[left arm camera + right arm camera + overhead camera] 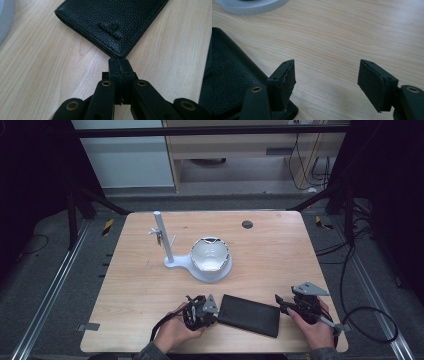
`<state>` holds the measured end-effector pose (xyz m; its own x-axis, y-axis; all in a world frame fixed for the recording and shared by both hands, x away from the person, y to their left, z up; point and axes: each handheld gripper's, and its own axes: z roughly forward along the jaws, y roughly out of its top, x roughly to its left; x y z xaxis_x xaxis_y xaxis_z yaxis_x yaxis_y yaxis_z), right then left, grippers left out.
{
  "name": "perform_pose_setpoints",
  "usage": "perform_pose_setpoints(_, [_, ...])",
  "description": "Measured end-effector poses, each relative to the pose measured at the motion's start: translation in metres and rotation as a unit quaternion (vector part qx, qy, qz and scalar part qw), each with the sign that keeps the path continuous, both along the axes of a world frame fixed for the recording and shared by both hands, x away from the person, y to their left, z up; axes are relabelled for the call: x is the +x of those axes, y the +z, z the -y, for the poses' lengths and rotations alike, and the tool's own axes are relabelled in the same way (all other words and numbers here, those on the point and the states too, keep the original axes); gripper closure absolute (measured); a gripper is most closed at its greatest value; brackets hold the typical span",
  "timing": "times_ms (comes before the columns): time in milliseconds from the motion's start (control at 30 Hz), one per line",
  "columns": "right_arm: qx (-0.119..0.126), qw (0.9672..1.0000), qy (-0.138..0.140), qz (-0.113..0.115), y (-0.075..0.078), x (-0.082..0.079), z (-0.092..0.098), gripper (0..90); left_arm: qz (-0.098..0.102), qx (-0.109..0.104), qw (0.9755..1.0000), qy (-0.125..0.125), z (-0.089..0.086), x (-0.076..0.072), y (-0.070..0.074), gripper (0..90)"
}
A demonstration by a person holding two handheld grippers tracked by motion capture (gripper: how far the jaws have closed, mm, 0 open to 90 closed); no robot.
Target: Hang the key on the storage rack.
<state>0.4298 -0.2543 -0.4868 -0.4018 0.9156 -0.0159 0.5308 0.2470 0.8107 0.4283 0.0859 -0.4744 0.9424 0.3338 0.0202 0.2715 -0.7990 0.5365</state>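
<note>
Nearest us, along the front edge of the pale wooden table [150, 285], lies the flat black grained-leather wallet [250, 314], between our two hands. Our left gripper [209, 308] has its jaws pressed together, tips right at the wallet's near left corner; from its own camera they seem to touch the leather edge [110, 27] without clamping any of it. Our right gripper [281, 302] stands with its jaws apart, nothing between the pads [287, 82], the wallet's right end just beside one of them.

We judge the step to be getting a hold on the wallet. To do it well, we should keep the closed left tips steady as a stop against the corner, slide one right pad under the wallet's edge rather than pushing it, and close only once leather sits squarely between both pads.

Farther back, mid-table, stands the white plastic stand with an upright post [163, 237] and a white bowl [210, 254] on its base, well apart from our work.
</note>
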Motion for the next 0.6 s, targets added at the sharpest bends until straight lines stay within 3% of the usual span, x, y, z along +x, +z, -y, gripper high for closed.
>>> perform_pose_setpoints(100, [0.003, 0.9999, 0.013, 0.006, 0.004, -0.003, -0.004, 29.2, 0.000, -0.026, 0.9996, 0.010, -0.003, 0.001, 0.005, 90.0])
perform_pose_setpoints(200, [0.009, 0.9996, 0.025, 0.007, 0.007, -0.006, -0.008, 27.2, -0.001, -0.038, 0.9991, 0.018, -0.004, 0.003, 0.007, 90.0])
perform_pose_setpoints(333, [0.013, 0.9972, 0.074, 0.005, 0.013, -0.016, -0.025, 19.2, -0.007, -0.078, 0.9964, 0.032, -0.004, 0.008, 0.013, 90.0])
perform_pose_setpoints(400, [0.015, 0.9964, 0.083, 0.004, 0.014, -0.018, -0.029, 17.4, -0.007, -0.083, 0.9959, 0.034, -0.004, 0.009, 0.014, 90.0])
perform_pose_setpoints(433, [0.011, 0.9943, 0.106, 0.000, 0.018, -0.023, -0.037, 13.8, -0.005, -0.083, 0.9959, 0.034, -0.003, 0.010, 0.015, 90.0])
perform_pose_setpoints(500, [0.005, 0.9925, 0.122, 0.003, 0.022, -0.028, -0.045, 12.1, 0.000, -0.087, 0.9955, 0.036, -0.001, 0.012, 0.018, 90.0])
perform_pose_setpoints(600, [0.003, 0.9910, 0.134, 0.003, 0.026, -0.032, -0.051, 10.4, 0.000, -0.093, 0.9949, 0.038, -0.001, 0.015, 0.021, 90.0])
